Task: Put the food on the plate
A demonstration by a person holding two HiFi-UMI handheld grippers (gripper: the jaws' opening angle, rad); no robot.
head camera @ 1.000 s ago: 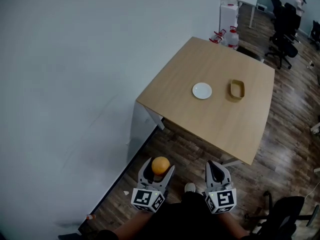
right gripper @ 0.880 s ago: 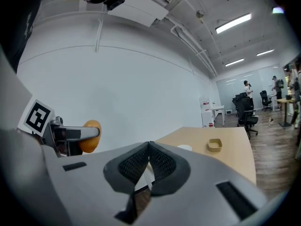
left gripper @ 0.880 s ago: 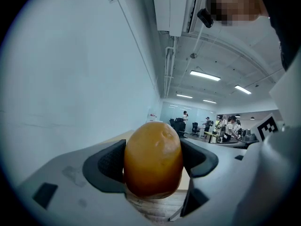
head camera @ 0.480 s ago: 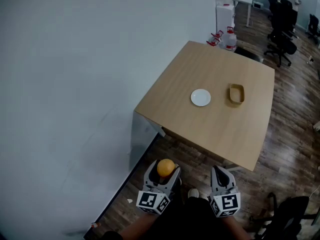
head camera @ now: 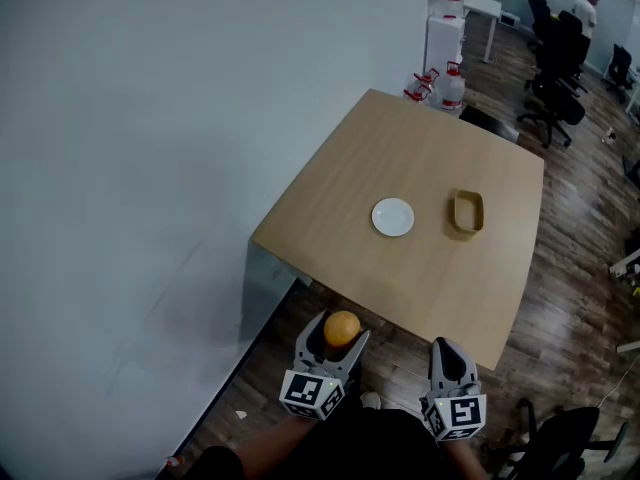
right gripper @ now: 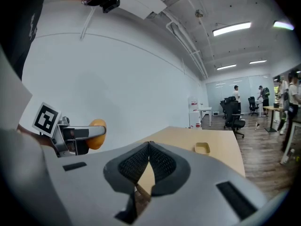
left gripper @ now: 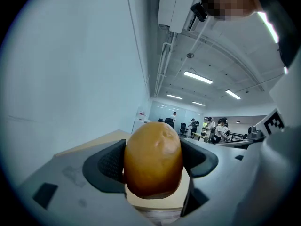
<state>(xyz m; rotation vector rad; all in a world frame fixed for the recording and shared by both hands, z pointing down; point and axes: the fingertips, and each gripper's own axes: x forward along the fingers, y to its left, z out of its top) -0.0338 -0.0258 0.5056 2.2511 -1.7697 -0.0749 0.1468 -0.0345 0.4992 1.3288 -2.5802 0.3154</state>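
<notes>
An orange, rounded piece of food [head camera: 342,327] [left gripper: 153,159] sits clamped between the jaws of my left gripper [head camera: 336,338], which is shut on it, held over the floor short of the wooden table [head camera: 330,183]. A small white plate [head camera: 393,217] lies near the table's middle, with a tan dish [head camera: 467,211] [right gripper: 202,148] to its right. My right gripper [head camera: 449,358] [right gripper: 149,158] is shut with nothing in it, beside the left one. The food [right gripper: 97,134] also shows in the right gripper view, at the left.
A pale wall runs along the left. Water bottles [head camera: 446,85] stand past the table's far corner. Office chairs [head camera: 550,63] and people stand at the back right. Another chair [head camera: 560,438] is at the bottom right on the dark wood floor.
The table and plate have shifted left and lower in the head view as the person steps nearer. Both grippers keep their places; the left one still holds the food.
</notes>
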